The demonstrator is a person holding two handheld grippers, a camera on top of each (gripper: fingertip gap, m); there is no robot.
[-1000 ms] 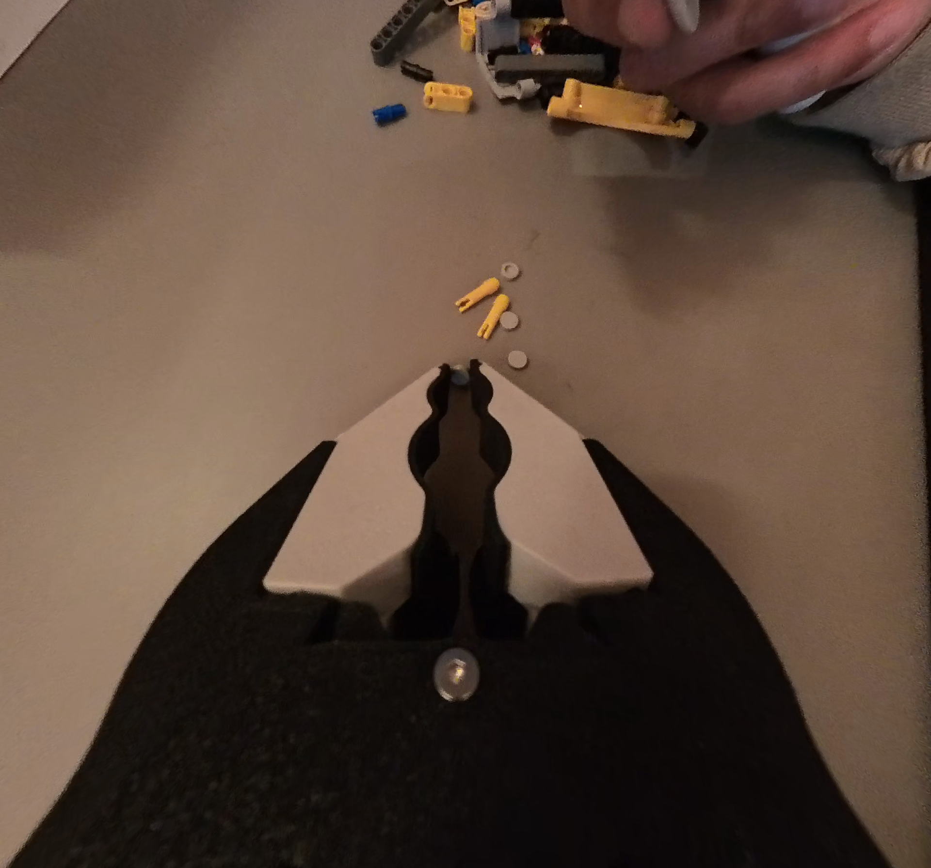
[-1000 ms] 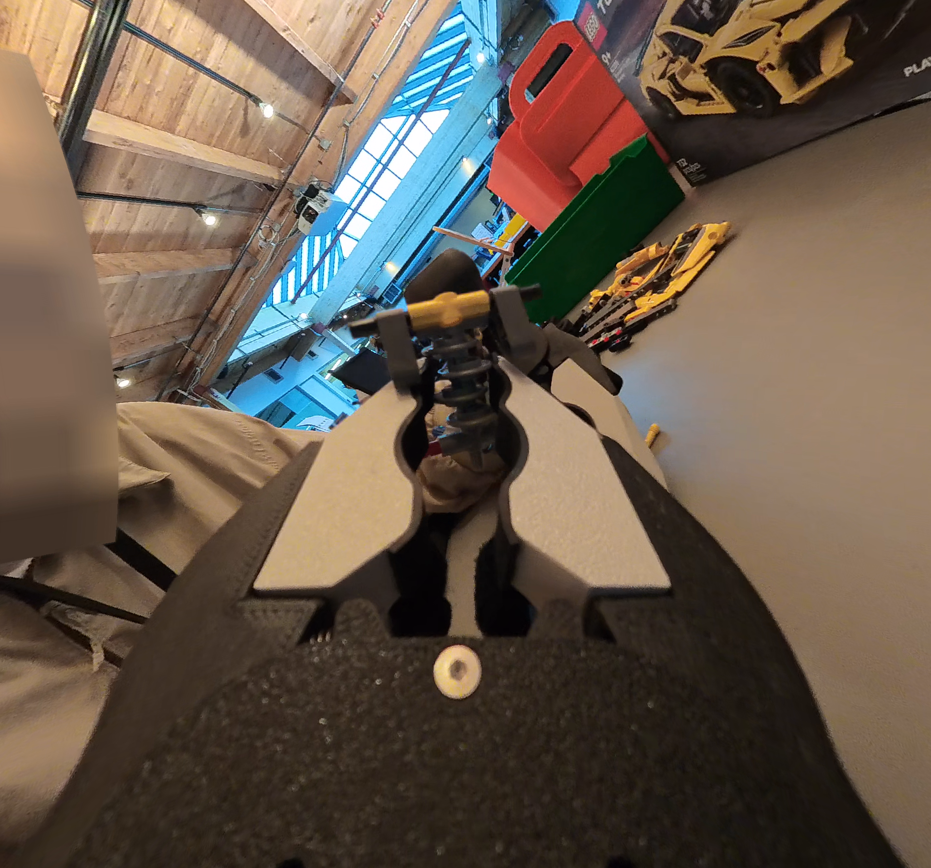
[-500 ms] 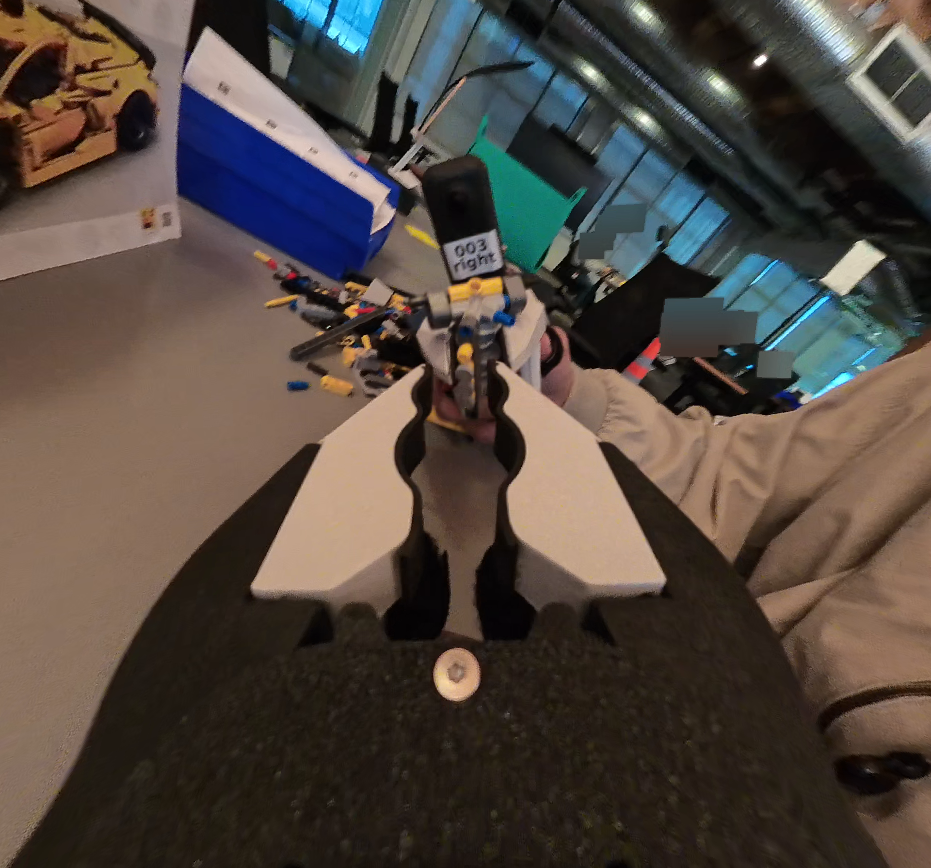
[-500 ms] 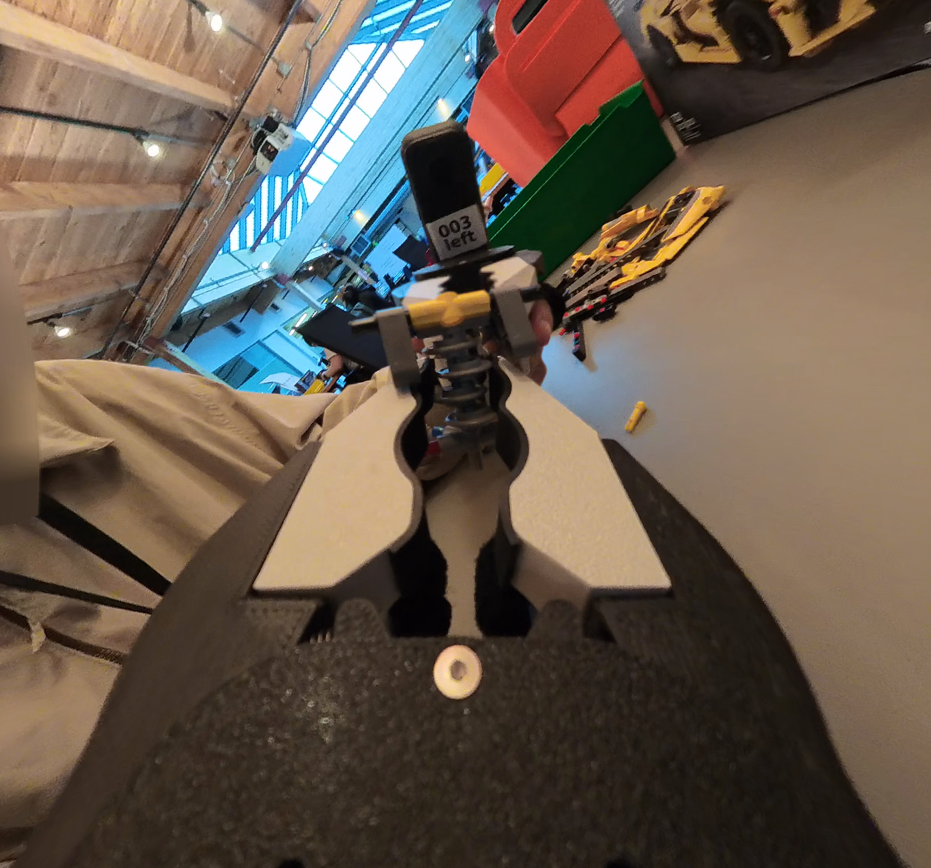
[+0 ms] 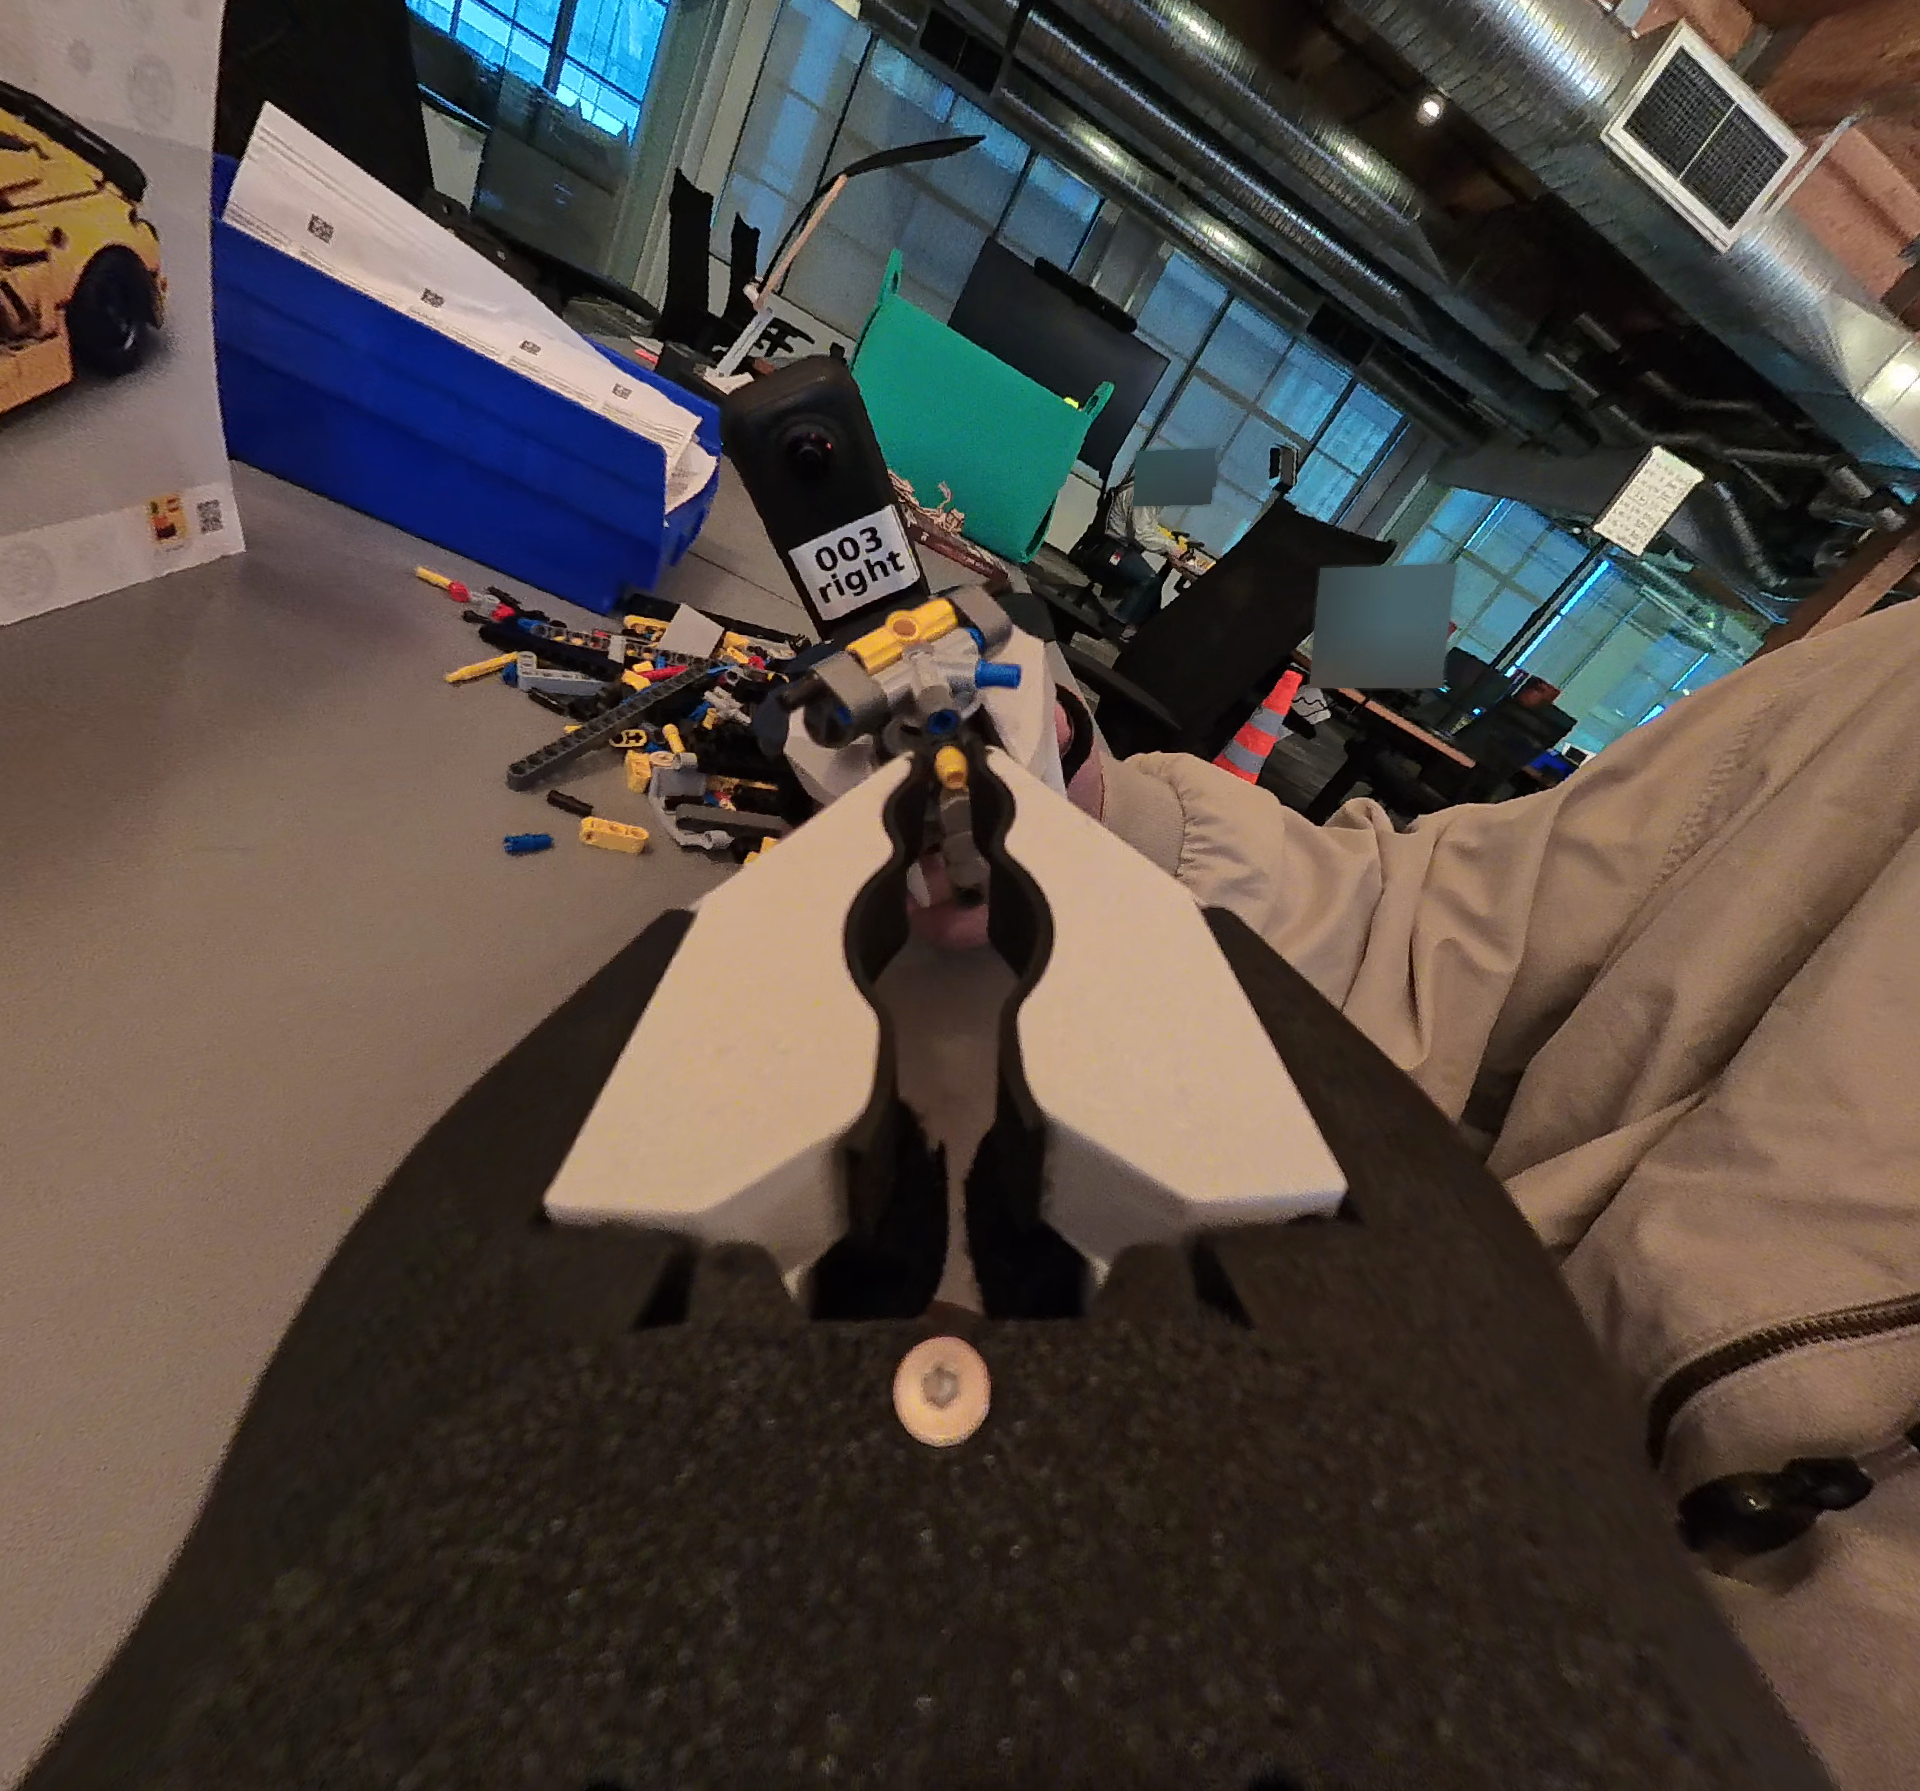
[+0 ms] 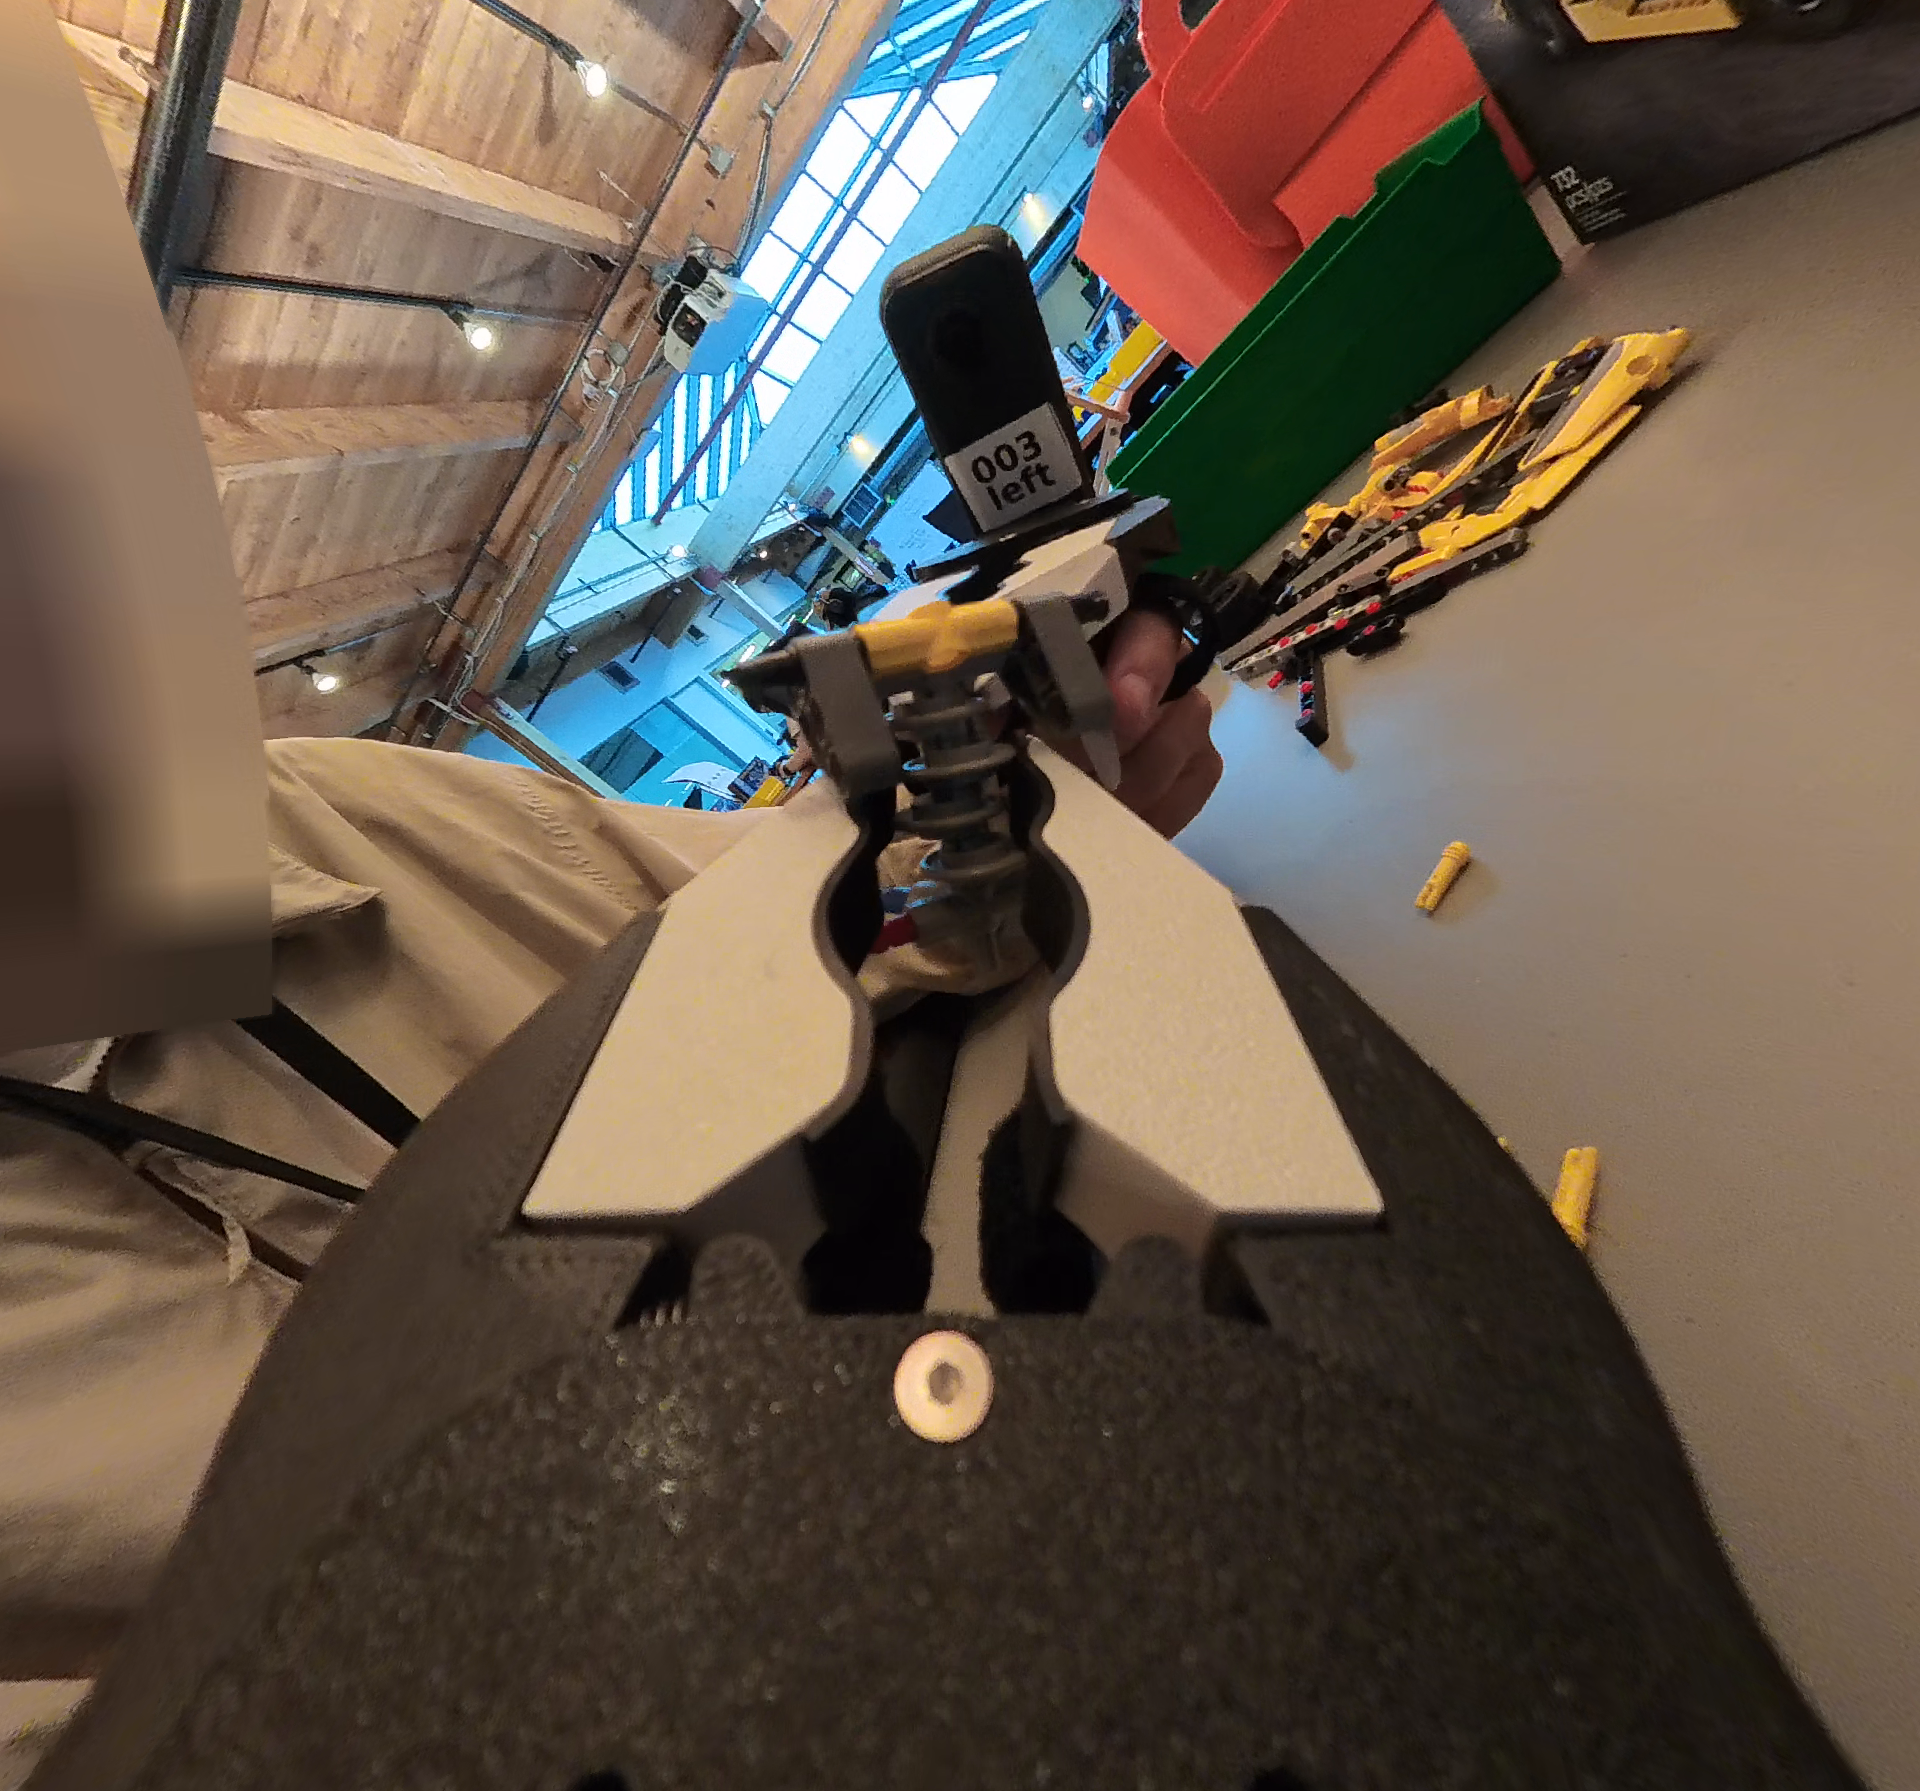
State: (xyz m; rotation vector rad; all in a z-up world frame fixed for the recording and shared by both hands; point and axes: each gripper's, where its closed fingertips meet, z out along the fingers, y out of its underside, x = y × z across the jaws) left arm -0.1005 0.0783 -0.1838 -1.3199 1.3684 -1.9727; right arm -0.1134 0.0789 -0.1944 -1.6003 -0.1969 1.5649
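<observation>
The right gripper's fingers (image 6: 727,972) are closed on a small brick assembly (image 6: 940,702), a grey frame with a yellow cross-piece and a coil spring running down between the fingers. Facing it, the left gripper (image 5: 951,775) has its fingers nearly together on a small yellow pin (image 5: 950,765) at the tips, touching or just short of the assembly; actual grip cannot be confirmed. Behind the assembly in the left wrist view, a pile of loose bricks (image 5: 644,702) lies on the grey bench (image 5: 260,858), with a blue bin (image 5: 436,432) behind the pile. In the right wrist view, a partly built yellow model (image 6: 1475,484) and a green bin (image 6: 1340,339) lie beyond the assembly.
</observation>
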